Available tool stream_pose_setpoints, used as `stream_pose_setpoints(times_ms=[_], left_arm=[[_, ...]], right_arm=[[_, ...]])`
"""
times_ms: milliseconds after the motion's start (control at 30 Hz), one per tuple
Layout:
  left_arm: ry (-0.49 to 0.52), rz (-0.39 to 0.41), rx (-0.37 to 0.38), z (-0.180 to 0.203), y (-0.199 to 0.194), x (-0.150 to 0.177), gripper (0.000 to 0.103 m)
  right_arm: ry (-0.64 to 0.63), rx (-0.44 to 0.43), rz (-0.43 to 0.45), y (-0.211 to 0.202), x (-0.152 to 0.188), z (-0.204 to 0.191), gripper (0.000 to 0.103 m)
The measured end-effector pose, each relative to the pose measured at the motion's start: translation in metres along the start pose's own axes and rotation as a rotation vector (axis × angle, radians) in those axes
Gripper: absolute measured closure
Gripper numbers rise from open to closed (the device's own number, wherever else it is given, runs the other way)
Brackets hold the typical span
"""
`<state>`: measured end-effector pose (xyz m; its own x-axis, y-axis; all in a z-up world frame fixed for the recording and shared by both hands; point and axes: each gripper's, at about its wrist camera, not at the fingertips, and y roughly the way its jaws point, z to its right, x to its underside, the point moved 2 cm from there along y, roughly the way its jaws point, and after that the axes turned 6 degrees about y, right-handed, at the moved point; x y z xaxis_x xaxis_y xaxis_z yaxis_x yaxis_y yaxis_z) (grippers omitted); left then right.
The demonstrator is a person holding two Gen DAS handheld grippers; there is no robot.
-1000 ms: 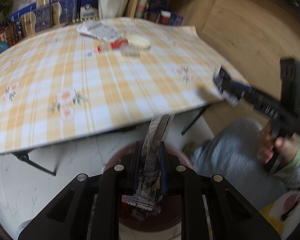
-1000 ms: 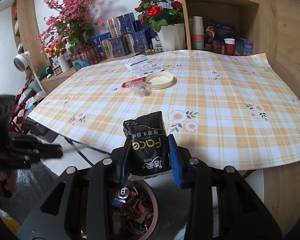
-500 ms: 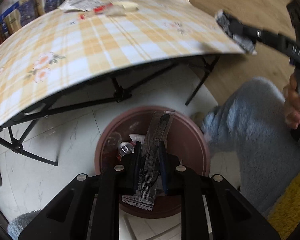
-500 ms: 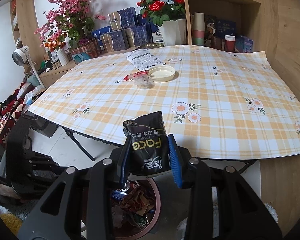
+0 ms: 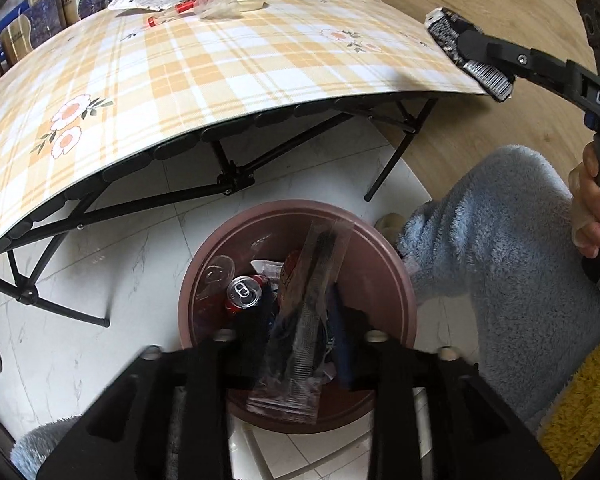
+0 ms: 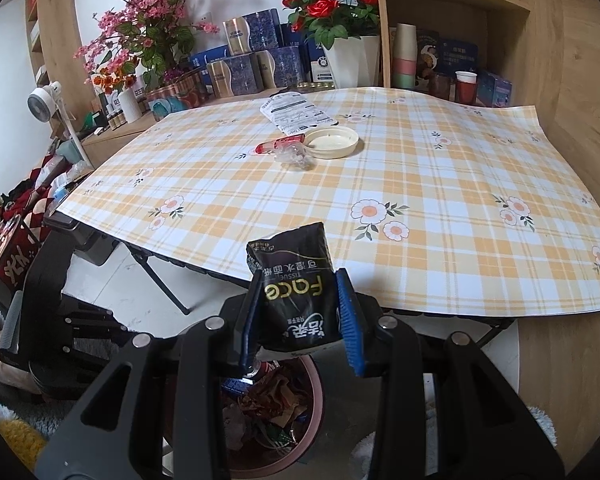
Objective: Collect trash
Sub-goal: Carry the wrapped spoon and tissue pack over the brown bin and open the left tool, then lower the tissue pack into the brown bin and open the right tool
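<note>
Left wrist: left gripper (image 5: 300,336) opening over bin (image 5: 388,256) directly below, clear comb packet (image 5: 304,320) slipping free between parting jaws. Right gripper (image 6: 300,312) clamping black tissue pack (image 6: 296,296), awaiting its drop.

A clear plastic sleeve with a black comb inside (image 5: 306,320) hangs upright over the round brown trash bin (image 5: 384,264). A black tissue packet (image 6: 296,292) stands upright just past the near edge of the checked tabletop (image 6: 440,184), above the bin.
</note>
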<state>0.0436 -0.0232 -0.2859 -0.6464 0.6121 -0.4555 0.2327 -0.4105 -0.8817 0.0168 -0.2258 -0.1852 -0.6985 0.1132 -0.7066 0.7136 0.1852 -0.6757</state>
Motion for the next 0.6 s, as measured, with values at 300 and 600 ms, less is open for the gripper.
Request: stream_pose_setpoints(times_ms=[300,600], left_arm=[[-0.031,0.168,-0.073,-0.005,-0.038,-0.008,0.023],[-0.160,0.426,-0.264,-0.042,-0.116,-0.001,0.010]], right_arm=[[-0.011,-0.012,-0.017,0.003,0.004,-0.004,0.066],[-0.069,-0.056,-0.076,0.019,0.021,-0.027,0.066]])
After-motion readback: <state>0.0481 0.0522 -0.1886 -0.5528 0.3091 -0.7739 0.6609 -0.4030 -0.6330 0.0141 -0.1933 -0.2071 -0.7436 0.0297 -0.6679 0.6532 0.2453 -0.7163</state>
